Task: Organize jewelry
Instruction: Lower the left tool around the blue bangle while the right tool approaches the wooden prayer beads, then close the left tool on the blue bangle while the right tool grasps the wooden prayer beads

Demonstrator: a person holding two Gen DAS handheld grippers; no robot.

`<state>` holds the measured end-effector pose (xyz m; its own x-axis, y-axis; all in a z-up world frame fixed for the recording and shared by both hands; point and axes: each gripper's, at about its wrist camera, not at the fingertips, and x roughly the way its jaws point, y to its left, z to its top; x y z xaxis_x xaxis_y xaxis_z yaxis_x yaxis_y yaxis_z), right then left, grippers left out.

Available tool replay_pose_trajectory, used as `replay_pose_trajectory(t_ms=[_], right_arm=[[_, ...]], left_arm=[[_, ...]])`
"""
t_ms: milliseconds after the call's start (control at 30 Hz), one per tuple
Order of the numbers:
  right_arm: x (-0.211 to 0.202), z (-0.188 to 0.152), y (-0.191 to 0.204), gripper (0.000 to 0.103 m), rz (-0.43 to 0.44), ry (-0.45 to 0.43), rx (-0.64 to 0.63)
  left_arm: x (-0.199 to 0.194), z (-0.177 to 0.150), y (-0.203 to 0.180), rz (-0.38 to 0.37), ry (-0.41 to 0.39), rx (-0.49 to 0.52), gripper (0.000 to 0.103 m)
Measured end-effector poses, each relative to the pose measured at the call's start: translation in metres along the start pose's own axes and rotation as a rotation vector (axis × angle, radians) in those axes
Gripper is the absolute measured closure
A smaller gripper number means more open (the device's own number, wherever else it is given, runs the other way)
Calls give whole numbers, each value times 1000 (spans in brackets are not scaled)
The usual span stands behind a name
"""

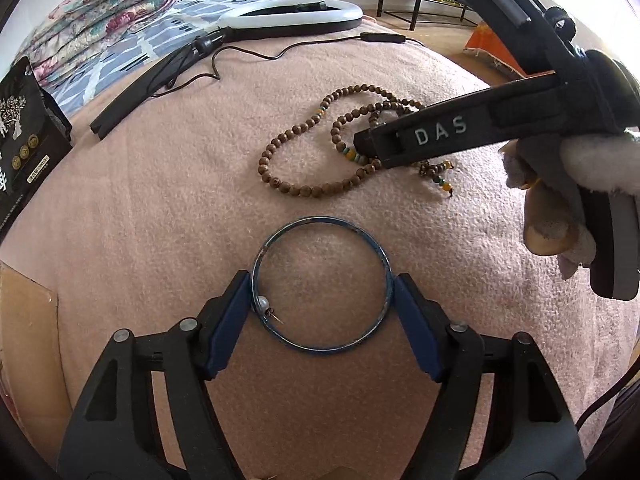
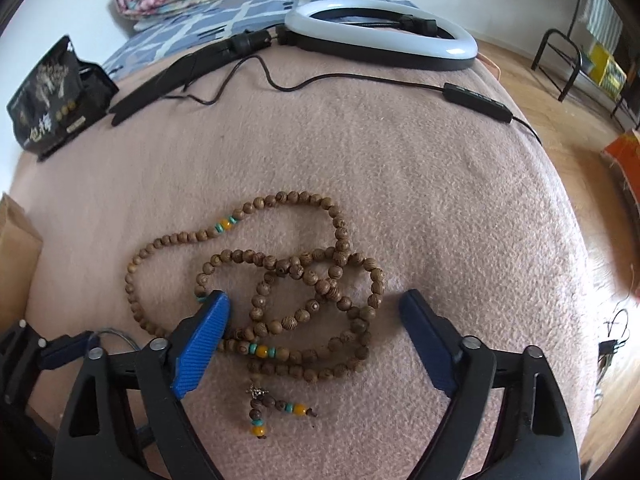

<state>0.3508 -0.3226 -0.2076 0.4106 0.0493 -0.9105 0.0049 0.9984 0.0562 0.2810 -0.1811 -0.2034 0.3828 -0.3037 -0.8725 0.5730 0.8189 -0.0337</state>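
Note:
A thin blue bangle (image 1: 352, 346) with a small pearl charm (image 1: 262, 303) lies on the pink blanket (image 1: 160, 208). My left gripper (image 1: 321, 292) is open, its blue pads on either side of the bangle, touching or nearly touching the rim. A long brown wooden bead necklace (image 1: 304, 190) with turquoise and amber beads lies beyond. In the right wrist view the necklace (image 2: 316, 276) is coiled between the open pads of my right gripper (image 2: 314, 304), which hovers right above it. The right gripper's finger (image 1: 420, 136) shows in the left wrist view, over the necklace.
A ring light (image 2: 380, 36) with its stand and cable (image 2: 360, 78) lies at the far side of the bed. A black snack bag (image 2: 56, 100) stands at far left. A cardboard box (image 1: 24, 312) is at the left edge. Folded quilts (image 1: 100, 12) lie behind.

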Motion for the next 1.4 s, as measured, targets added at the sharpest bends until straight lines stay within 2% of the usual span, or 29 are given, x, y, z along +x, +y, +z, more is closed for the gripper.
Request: replay_pose_trajectory(t_ms=[33,67,133,167,200,233,467,633,1033,1400], right_arm=[[-1,0,0,33,-4,-2,-5],[-2,0,1,38,-3,-4,-10],[-5,-1,2,62,9,-6,-19],[-6,-2,1,69,13,-6,-19],[-7,-2,1,83,16,-6,-20],[-8,-2,1,92,19,-5,-20],[-19,-7,-2,92,78,-6,1],[-43,-7,1,92,102,-44,4],[-111,-12,20,92,130,-143,-45],[-177,-22,40,92,173,-253,-69]], left_arm=[[0,0,0,-7,-2,-3,29],[-1,-1,0,-12,-4,-6,29],[-2,-2,0,-19,-7,-12,29],[-3,-2,-1,-21,-9,-12,29],[-4,-3,-2,-22,-10,-11,29],[-5,-4,-3,-22,-12,-9,29],[-17,-9,-8,-34,-29,-11,29],[-36,-10,-7,-36,-59,-36,29],[-109,-18,0,-23,-164,-90,30],[-186,-45,25,25,-238,-147,30]])
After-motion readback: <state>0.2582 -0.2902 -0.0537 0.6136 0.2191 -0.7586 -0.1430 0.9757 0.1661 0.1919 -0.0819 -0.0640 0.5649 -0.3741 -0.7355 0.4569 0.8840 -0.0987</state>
